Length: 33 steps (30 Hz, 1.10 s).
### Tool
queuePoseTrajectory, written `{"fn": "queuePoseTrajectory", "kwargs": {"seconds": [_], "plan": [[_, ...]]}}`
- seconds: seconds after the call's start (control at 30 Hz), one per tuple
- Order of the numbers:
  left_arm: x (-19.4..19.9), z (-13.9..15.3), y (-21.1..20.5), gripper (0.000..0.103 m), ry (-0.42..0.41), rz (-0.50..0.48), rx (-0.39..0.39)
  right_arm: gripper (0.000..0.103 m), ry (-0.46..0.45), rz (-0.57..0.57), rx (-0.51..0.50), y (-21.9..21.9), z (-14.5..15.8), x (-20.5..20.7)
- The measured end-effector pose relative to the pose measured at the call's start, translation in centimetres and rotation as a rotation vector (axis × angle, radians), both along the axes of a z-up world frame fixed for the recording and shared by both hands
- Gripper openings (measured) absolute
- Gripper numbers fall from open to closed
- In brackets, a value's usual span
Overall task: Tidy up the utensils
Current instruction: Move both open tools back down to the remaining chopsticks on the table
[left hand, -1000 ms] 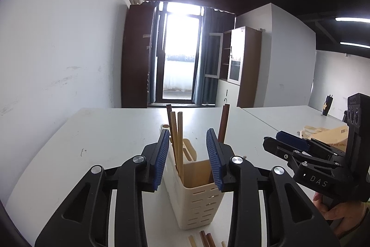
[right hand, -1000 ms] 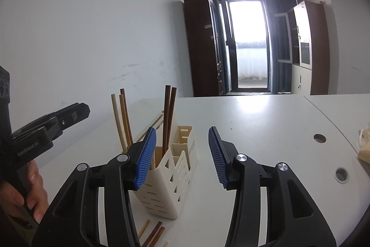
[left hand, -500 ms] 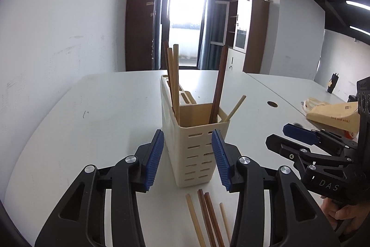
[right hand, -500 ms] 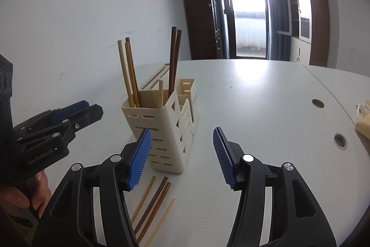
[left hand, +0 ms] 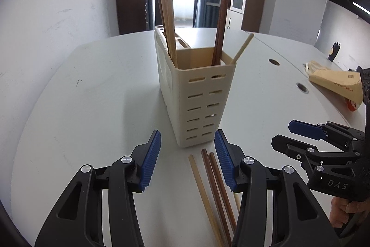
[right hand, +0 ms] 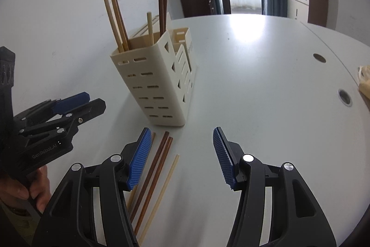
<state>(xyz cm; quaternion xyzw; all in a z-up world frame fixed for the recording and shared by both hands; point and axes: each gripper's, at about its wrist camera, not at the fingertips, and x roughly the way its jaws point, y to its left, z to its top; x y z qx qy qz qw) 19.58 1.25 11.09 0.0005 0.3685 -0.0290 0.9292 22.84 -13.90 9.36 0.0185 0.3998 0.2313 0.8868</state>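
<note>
Now both grippers lower than second ago, tipped down toward worktop; loose chopsticks, out of sight earlier, now between them. Likely start of pick-up. Left gripper fingers opening, nothing between pads; right gripper fingers spread, empty. Four loose chopsticks flat on worktop, just before holder, long axes roughly parallel, running from holder base toward near edge. Five more chopsticks upright in holder, tips leaning outward.
</note>
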Motion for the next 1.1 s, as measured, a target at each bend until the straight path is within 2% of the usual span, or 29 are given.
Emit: {"fn": "queuePoseTrajectory", "kwargs": {"seconds": [0.47,0.6,0.77,1.1], "plan": [[2.5,-4.0,0.3,0.048,0.176,-0.02,-0.052,0.055,0.14,0.026,-0.05,1.6,-3.9,0.7],[3.1,-5.0,0.0,0.048,0.2,-0.028,-0.042,0.055,0.174,0.029,-0.062,2.3,-5.3,1.2],[4.1,-6.2,0.4,0.048,0.243,-0.019,-0.064,0.055,0.2,0.031,-0.082,2.9,-6.5,1.6],[5.5,-8.5,0.3,0.041,0.303,-0.013,-0.079,0.055,0.212,0.039,-0.128,4.5,-8.4,1.9]]}}
